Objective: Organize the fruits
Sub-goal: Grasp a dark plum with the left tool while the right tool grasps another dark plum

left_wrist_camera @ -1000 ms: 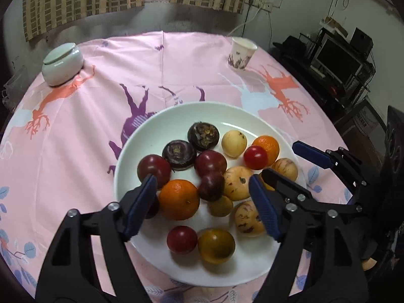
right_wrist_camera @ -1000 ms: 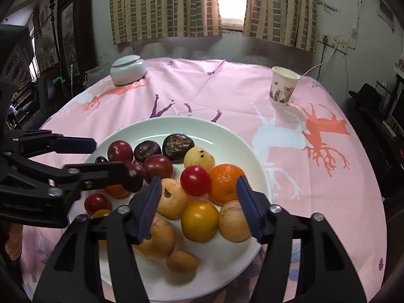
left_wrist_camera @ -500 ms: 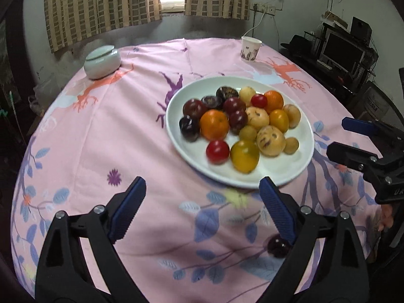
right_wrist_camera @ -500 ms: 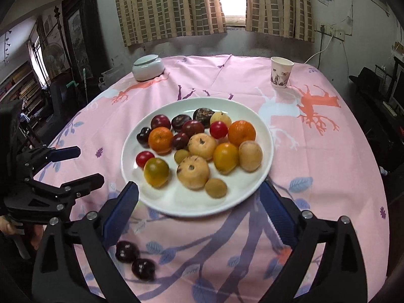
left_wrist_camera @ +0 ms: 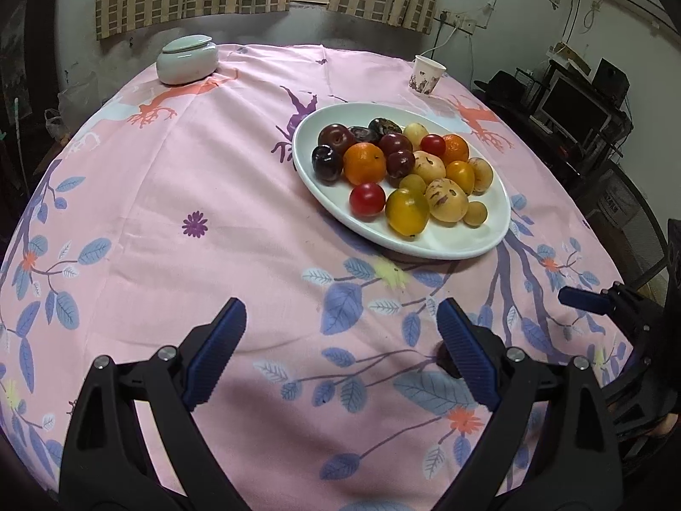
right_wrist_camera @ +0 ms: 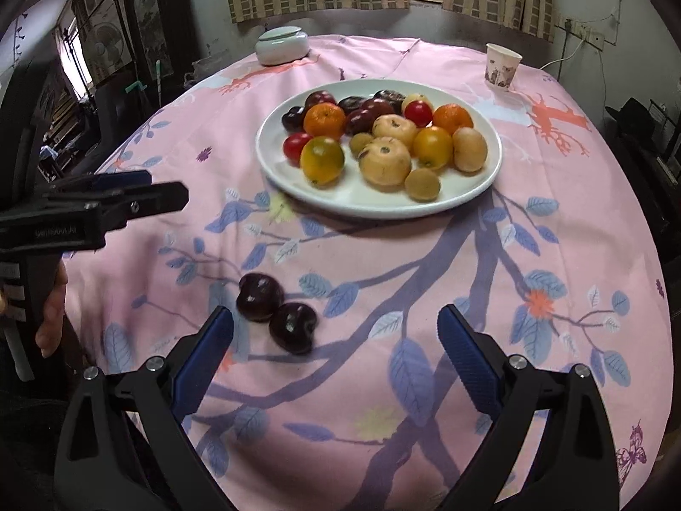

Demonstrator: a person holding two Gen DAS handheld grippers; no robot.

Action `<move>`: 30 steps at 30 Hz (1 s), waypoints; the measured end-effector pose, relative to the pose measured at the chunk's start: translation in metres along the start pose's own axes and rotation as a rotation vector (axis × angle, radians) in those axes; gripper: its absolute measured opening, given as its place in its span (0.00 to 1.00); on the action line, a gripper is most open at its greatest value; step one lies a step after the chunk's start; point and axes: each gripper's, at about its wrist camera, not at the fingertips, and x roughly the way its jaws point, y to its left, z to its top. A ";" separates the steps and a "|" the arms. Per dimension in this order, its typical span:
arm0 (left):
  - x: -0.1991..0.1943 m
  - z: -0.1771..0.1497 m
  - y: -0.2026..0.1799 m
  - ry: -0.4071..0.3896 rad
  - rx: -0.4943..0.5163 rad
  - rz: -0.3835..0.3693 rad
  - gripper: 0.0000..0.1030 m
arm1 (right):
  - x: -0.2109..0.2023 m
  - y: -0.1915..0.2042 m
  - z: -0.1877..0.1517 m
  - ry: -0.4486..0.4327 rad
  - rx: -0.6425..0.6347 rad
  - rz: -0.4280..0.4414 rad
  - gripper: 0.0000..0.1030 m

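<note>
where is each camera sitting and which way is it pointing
Left wrist: on the left gripper, low over the pink printed tablecloth, facing the white plate of mixed fruit; its own open jaws show, and the right gripper at the right edge.
Right wrist: on the right gripper, facing the plate past two dark plums; its open jaws show, and the left gripper with a hand.
Shared: plate, white lidded jar, paper cup.
</note>
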 end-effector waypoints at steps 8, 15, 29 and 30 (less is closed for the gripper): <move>-0.005 -0.008 0.002 0.006 -0.012 0.000 0.90 | 0.027 0.014 -0.010 0.077 0.002 0.123 0.44; -0.004 -0.012 -0.011 0.033 0.014 -0.022 0.90 | 0.026 0.013 -0.012 0.051 -0.016 0.044 0.28; 0.047 -0.034 -0.078 0.181 0.168 -0.055 0.59 | 0.000 -0.072 -0.041 0.028 0.222 -0.019 0.28; 0.051 -0.036 -0.080 0.195 0.170 -0.053 0.52 | 0.000 -0.074 -0.042 0.029 0.227 -0.016 0.28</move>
